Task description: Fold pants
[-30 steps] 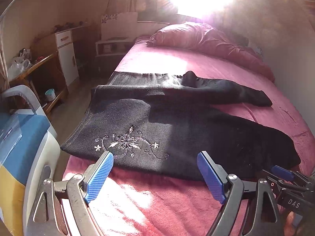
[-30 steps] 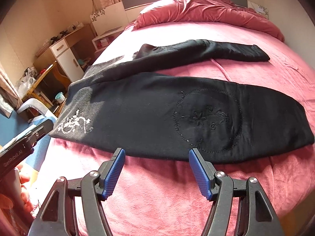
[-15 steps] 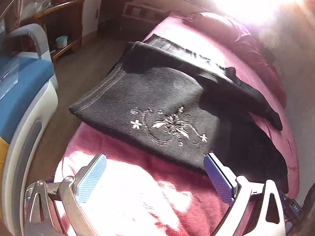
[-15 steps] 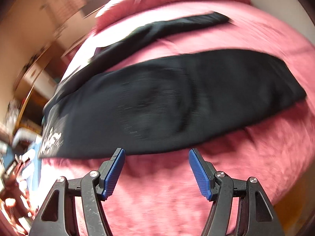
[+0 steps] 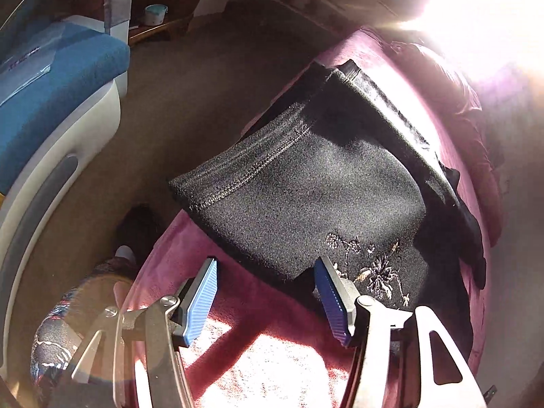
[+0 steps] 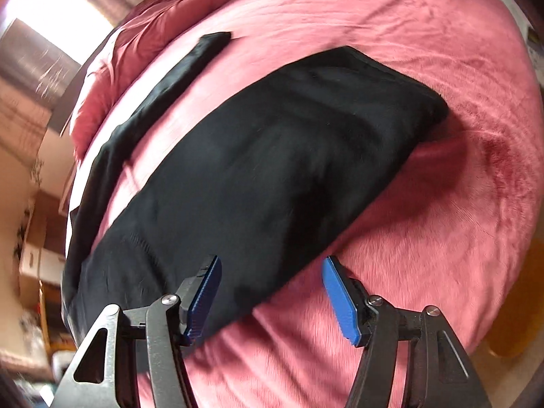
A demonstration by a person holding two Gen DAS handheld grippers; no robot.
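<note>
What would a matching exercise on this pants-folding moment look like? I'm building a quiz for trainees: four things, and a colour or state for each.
Column one:
1. pants
2. bedspread
3. chair seat
4. left hand-held gripper

Column two:
a. blue upholstery
b. open, nothing between the pads
c. black, spread flat with embroidery near the waist
d. pink, lying under the garment

Pairs: 1-c, 2-d, 3-a, 4-b
</note>
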